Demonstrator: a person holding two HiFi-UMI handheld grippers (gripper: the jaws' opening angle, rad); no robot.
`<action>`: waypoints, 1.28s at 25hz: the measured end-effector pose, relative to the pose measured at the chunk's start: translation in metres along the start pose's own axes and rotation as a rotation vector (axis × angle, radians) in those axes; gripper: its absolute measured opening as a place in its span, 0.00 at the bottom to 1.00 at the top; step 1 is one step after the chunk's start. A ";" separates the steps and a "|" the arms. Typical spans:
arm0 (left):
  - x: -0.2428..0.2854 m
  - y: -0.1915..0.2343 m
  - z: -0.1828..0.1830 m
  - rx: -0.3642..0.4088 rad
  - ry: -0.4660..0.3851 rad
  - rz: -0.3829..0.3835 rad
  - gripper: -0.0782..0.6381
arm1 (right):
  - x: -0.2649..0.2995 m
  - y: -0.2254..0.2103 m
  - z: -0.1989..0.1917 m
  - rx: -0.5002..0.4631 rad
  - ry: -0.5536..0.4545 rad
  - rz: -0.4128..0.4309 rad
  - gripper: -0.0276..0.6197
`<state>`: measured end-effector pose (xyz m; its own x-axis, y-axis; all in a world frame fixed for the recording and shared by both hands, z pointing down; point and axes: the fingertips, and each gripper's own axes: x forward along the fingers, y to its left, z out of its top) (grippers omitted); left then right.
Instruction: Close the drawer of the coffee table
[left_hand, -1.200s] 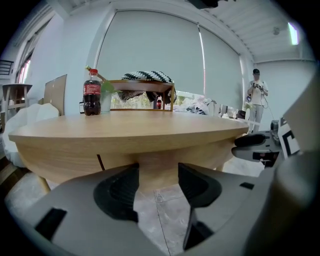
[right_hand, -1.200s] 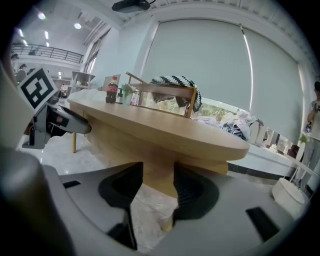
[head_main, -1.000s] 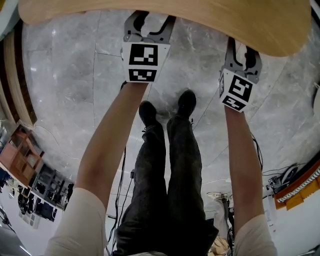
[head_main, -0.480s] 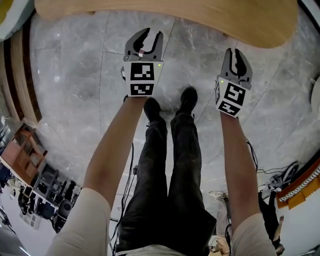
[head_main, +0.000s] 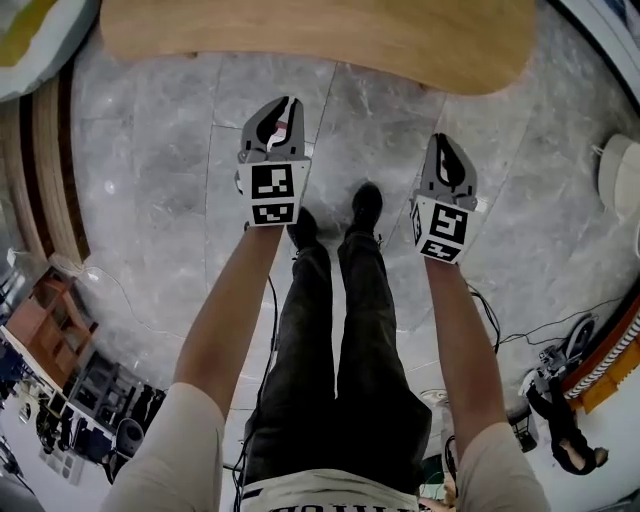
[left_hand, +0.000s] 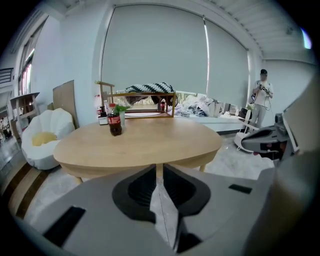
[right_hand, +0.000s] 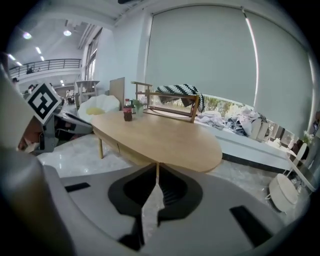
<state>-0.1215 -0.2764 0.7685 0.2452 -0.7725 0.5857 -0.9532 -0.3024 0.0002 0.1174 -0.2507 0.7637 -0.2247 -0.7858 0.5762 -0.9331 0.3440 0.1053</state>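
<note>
A cola bottle (left_hand: 115, 124) stands upright — white beanbag (left_hand: 42, 140) nearby.

Coffee table (left_hand: 150, 145): oval tabletop, light wood. Cola bottle (left_hand: 114, 123) upright near far left edge. Small green plant (left_hand: 121, 111) just beside bottle, on far side. Wooden rack (left_hand: 145, 102) at far edge: on tabletop or behind it, not determinable. Floor (head_main: 150, 170): grey marble tiles, cable (head_main: 492, 318) trailing at right.
</note>
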 end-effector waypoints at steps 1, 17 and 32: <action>-0.009 -0.004 0.009 0.003 -0.005 -0.006 0.19 | -0.010 0.001 0.005 -0.003 -0.003 0.008 0.09; -0.171 -0.024 0.142 0.041 -0.073 -0.055 0.14 | -0.155 -0.004 0.135 0.053 -0.086 0.030 0.07; -0.327 -0.018 0.222 -0.032 -0.107 -0.158 0.14 | -0.293 0.012 0.231 0.073 -0.140 0.080 0.07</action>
<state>-0.1450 -0.1423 0.3969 0.4076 -0.7725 0.4869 -0.9062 -0.4077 0.1118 0.1074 -0.1356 0.4092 -0.3311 -0.8233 0.4611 -0.9274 0.3741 0.0020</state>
